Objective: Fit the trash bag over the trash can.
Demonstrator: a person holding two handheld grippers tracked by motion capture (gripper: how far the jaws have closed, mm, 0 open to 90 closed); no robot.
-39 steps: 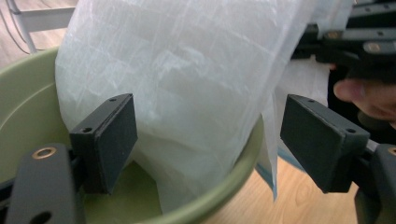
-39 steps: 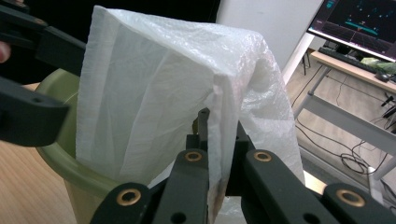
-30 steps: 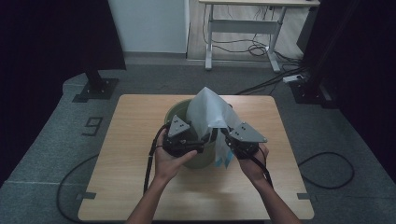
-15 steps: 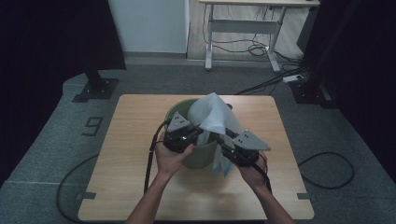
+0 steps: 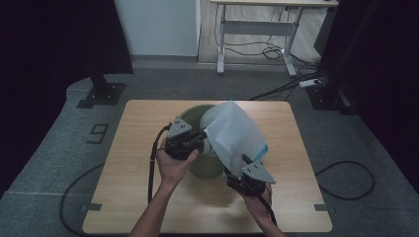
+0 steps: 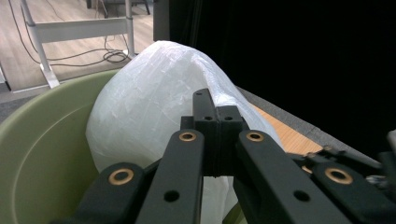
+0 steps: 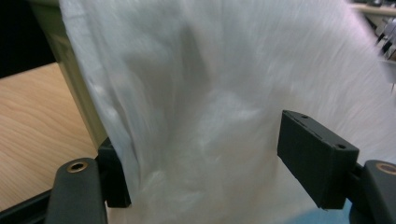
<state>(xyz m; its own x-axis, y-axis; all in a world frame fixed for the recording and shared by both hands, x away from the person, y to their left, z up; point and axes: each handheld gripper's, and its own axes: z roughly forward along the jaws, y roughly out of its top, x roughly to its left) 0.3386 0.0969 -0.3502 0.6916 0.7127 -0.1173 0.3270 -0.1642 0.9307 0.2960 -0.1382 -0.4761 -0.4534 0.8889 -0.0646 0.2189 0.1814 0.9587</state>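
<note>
White plastic bag (image 5: 232,133) drapes over green bin (image 5: 207,167) rim, frame centre, long axis running down-right. Left hand-held gripper (image 5: 201,135) clamped on bag's upper edge. Right hand-held gripper (image 5: 236,178) nearer loose lower end, jaws just opening, bag between, unpinched.

A bin (image 5: 205,165) stands mid-table (image 5: 128,197), with a plastic bag (image 5: 232,133) draped over its right rim and partly inside. The left gripper (image 5: 190,140) sits at the bin's left rim, pinching the bag; the right gripper (image 5: 242,178) is below the bag, right of the bin.
</note>
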